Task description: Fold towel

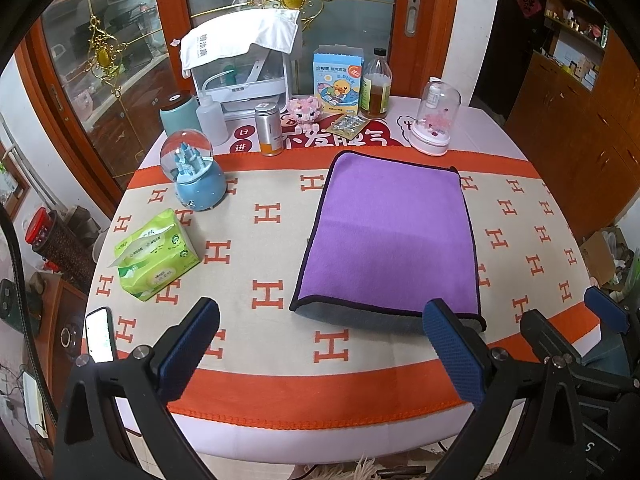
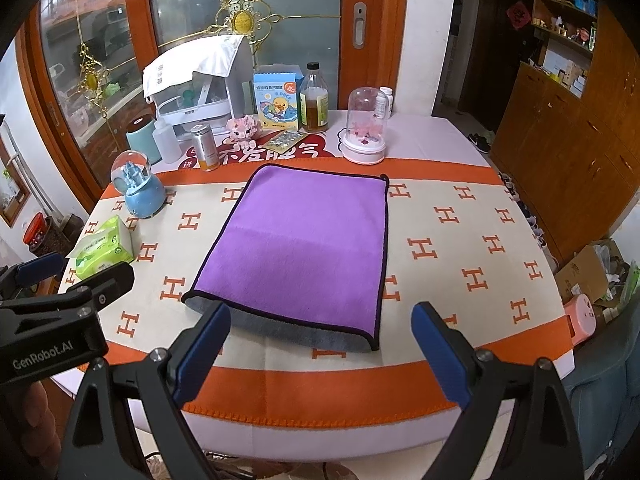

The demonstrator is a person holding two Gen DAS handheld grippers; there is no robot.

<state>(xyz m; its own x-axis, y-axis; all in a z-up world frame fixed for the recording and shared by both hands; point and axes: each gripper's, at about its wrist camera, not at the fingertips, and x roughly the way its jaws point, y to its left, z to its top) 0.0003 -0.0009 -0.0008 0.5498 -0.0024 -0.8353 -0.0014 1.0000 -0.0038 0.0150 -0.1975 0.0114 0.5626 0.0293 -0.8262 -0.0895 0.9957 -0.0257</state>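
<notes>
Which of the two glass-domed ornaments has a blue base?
The snow globe with the castle, beside the tissue pack. The tall dome behind the towel has a white base.

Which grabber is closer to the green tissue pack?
Left. The left gripper hovers open just right of the tissue pack; the right gripper, also open, sits farther right, past the purple towel.

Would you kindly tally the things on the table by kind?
Towel: 1
Globes and domes: 2
Bottles and cans: 4
Tissue pack: 1
Box: 1
Phone: 1
Total: 10
</notes>
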